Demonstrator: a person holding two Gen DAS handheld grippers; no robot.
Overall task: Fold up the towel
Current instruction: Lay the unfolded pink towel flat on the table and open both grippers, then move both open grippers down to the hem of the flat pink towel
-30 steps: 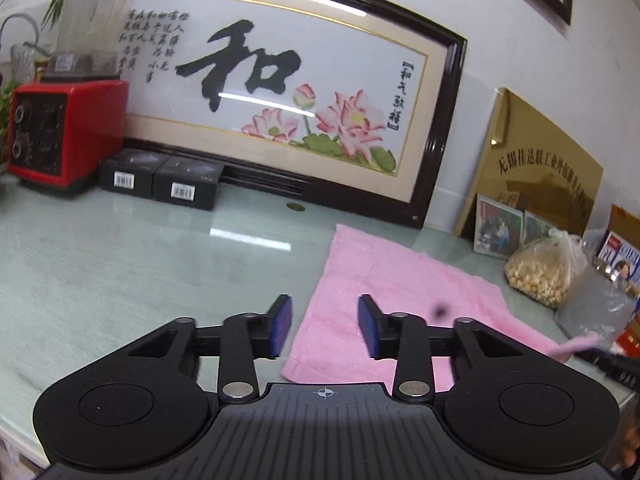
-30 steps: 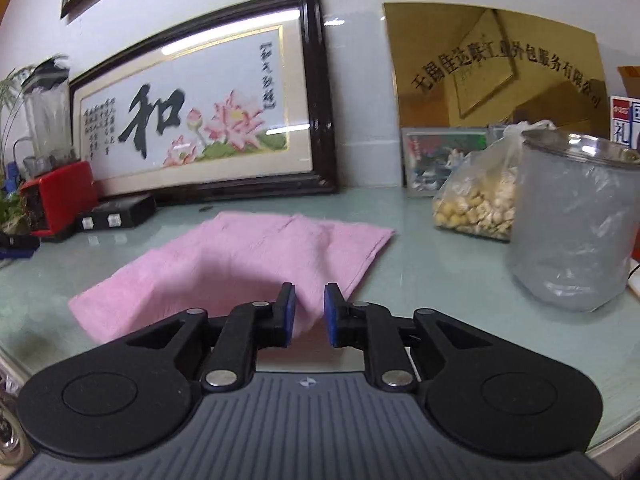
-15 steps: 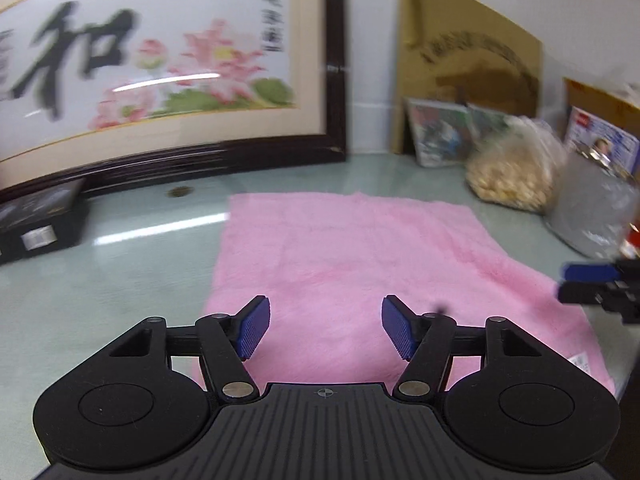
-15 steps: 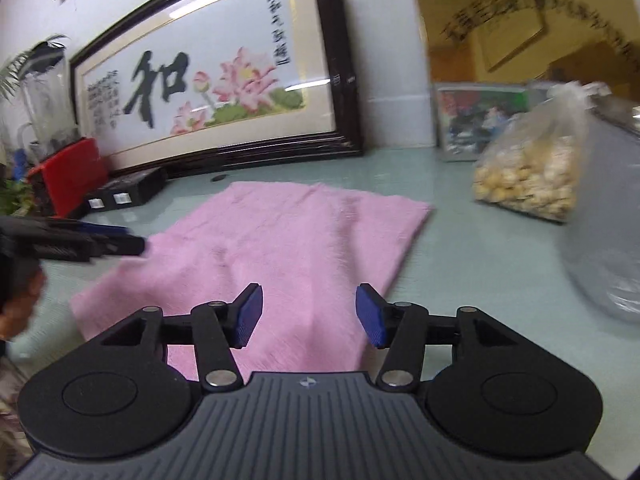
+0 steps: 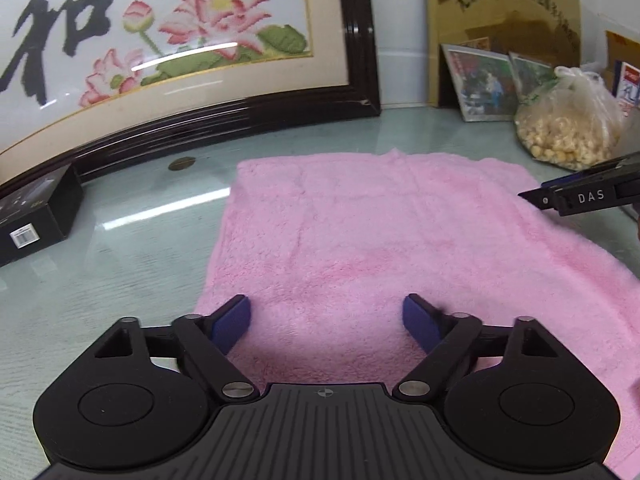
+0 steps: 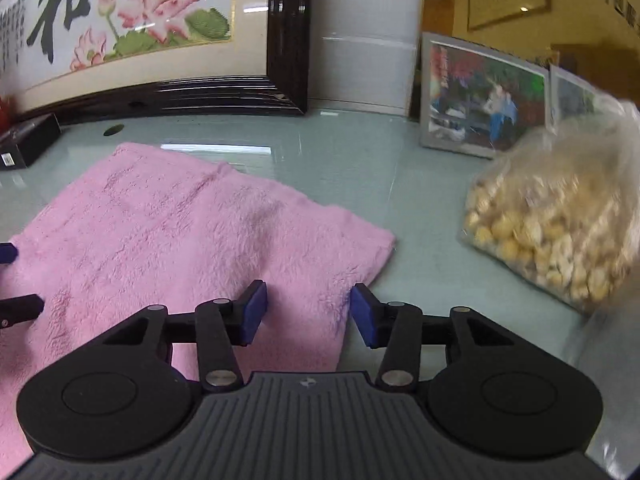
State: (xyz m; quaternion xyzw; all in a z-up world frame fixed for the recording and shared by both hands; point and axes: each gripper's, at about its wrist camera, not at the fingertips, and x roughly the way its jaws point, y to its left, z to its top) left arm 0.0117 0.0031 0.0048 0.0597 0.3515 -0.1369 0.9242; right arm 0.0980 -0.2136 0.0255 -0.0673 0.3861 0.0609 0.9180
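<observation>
- Your left gripper (image 5: 326, 322) is angled down over the near left part of the pink towel (image 5: 360, 248), with the jaws spread wide and opening right now. There's only towel surface under the gap, and the pads aren't pinching anything.
- Your right gripper (image 6: 306, 312) is tilted down over the towel's near right edge. The left pad sits over the pink cloth and the right pad sits just past the edge, over bare desk (image 6: 360, 160). The jaws are at a middling gap and closing, but they haven't got hold of the cloth yet.
- The towel lies spread flat on the glassy green desk in front of the framed lotus picture (image 5: 160, 40), with no fold in it so far.
- In the left view you can see your right gripper poking in from the right edge, over the far right side of the towel. In the right view, the left gripper's fingers peek in at the left edge.
- Compared with a second ago, both hands have swung in over the towel. Back then the left camera faced the red appliance and the black boxes (image 5: 36, 216), with the towel off to the right. Now the towel fills the middle.
- The left jaws were much narrower then, and the right ones were nearly together.
- The bag of yellowish nuggets (image 6: 560, 232) is now close on the right, and it's blurry.
</observation>
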